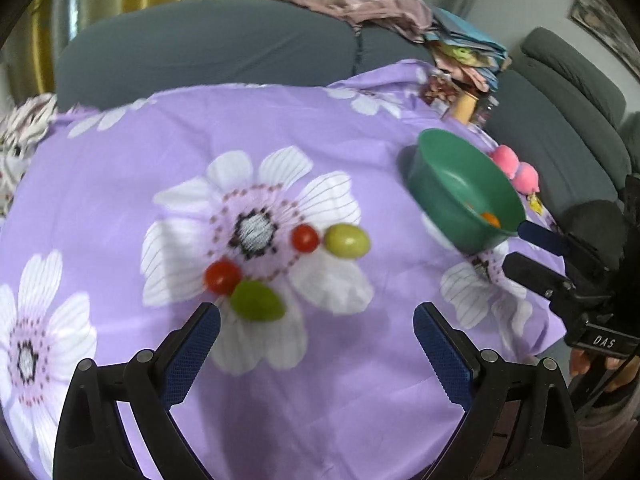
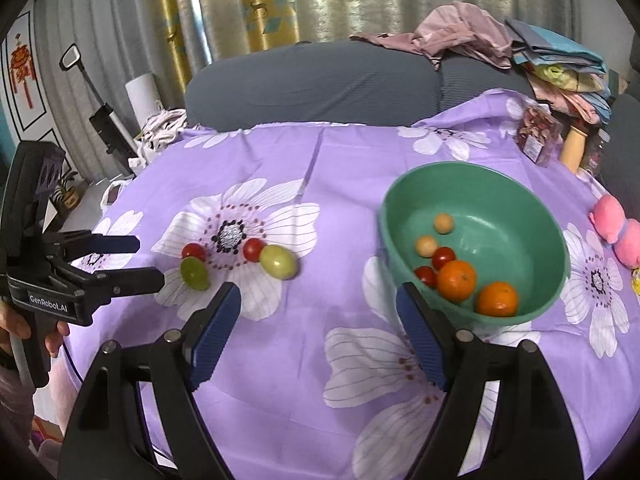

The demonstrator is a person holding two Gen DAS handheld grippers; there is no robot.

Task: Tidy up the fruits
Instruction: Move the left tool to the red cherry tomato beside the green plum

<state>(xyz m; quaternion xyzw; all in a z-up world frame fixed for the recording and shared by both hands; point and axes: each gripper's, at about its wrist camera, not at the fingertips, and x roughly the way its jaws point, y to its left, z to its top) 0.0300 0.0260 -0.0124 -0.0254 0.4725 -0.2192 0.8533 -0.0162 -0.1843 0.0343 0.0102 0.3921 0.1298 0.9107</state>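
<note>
A: Where's the fruit?

B: Four pieces lie loose on the cloth [image 2: 280, 380], on the big flower: a tomato [image 2: 193, 251] touching a green grape [image 2: 195, 274], and another tomato [image 2: 253, 249] touching a paler grape [image 2: 277, 261]. The rest sit in the green bowl [image 2: 500, 184] to the right: two oranges [image 2: 457, 280], two small tomatoes [image 2: 443, 257] and two pale round fruits [image 2: 443, 223].

A: And the tongs?

B: The left gripper [image 1: 316, 316] is spread wide over the cloth just short of the nearer grape [image 1: 257, 301], holding nothing. The right gripper [image 2: 318, 300] is open too, empty, its right finger [image 2: 420, 332] by the bowl's near rim. A pink toy [image 2: 618, 232] lies beyond the bowl
</note>
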